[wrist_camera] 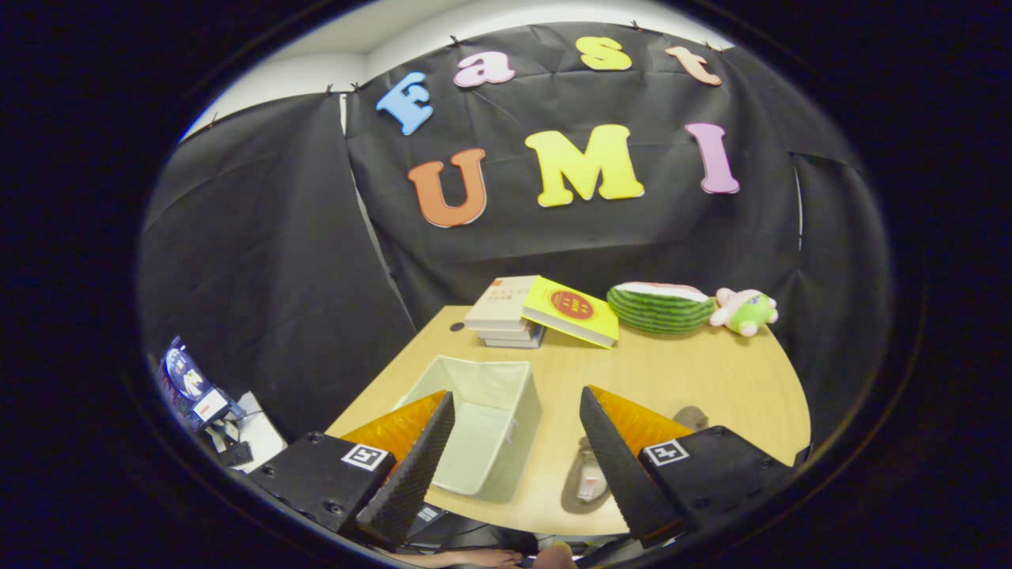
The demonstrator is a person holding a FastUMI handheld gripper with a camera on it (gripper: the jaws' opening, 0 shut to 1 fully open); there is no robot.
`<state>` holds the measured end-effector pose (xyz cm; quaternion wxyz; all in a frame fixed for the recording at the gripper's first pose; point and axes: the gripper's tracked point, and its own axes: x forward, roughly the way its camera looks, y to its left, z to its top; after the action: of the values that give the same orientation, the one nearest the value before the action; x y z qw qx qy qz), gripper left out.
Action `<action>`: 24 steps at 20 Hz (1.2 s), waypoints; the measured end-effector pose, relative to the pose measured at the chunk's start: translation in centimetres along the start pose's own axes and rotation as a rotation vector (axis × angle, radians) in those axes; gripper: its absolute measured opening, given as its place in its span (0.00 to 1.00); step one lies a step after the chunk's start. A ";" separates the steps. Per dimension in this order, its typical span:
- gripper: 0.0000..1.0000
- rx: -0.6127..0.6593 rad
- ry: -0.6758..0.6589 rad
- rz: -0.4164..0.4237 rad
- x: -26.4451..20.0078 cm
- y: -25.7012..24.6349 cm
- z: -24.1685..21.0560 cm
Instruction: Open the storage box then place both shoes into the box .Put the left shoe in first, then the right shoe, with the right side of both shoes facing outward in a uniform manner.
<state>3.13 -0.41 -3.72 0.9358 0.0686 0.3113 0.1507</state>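
Gripper view: storage box between parted tongs

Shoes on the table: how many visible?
2. One shoe lies beside the open storage box; another sits just beyond the open gripper's other finger, mostly hidden.

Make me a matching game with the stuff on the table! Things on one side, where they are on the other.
Things:
1. storage box
2. shoe
3. watermelon toy
4. yellow book

Places:
A. leaning on the stack of books
B. between the yellow book and the plush toy
C. open, by the left finger of the open gripper
D. by the right finger

Pairs: 1-C, 2-D, 3-B, 4-A
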 end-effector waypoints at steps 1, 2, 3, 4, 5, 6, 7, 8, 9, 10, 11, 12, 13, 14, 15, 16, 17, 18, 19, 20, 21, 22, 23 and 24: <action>1.00 -0.001 0.034 -0.021 0.3 -1.4 -1.3; 1.00 -0.005 0.073 -0.036 0.7 -2.5 -2.7; 1.00 -0.005 0.111 -0.046 1.1 -3.4 -4.1; 1.00 -0.001 0.154 -0.048 1.4 -4.2 -5.5; 1.00 0.015 0.185 -0.047 2.1 -4.8 -6.8; 1.00 0.034 0.216 -0.042 2.8 -5.3 -7.9; 1.00 0.056 0.246 -0.041 3.6 -5.7 -9.2; 1.00 0.072 0.280 -0.044 4.3 -6.4 -10.5; 1.00 0.090 0.305 -0.045 4.9 -7.0 -11.5; 1.00 0.108 0.330 -0.050 5.6 -7.5 -12.4; 1.00 0.125 0.357 -0.052 6.2 -8.1 -13.5; 1.00 0.143 0.383 -0.055 7.0 -8.6 -14.5; 1.00 0.159 0.406 -0.062 7.6 -9.1 -15.3; 1.00 0.173 0.426 -0.065 8.2 -9.6 -15.9; 1.00 0.184 0.446 -0.067 8.7 -9.9 -16.5; 1.00 0.193 0.466 -0.067 9.2 -10.3 -17.1; 1.00 0.200 0.486 -0.065 9.7 -10.5 -17.8; 1.00 0.209 0.508 -0.059 10.2 -10.8 -18.1; 0.98 0.225 0.527 -0.044 10.7 -10.9 -18.6; 0.96 0.245 0.544 -0.026 11.2 -10.9 -19.0; 0.89 0.261 0.558 -0.022 11.6 -11.3 -19.4; 0.85 0.272 0.570 -0.023 12.1 -11.7 -19.6; 0.80 0.281 0.580 -0.022 12.6 -11.9 -20.0; 0.78 0.289 0.591 -0.019 12.9 -12.1 -20.2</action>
<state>3.65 -6.96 -29.81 0.7869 0.1512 0.5881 0.1096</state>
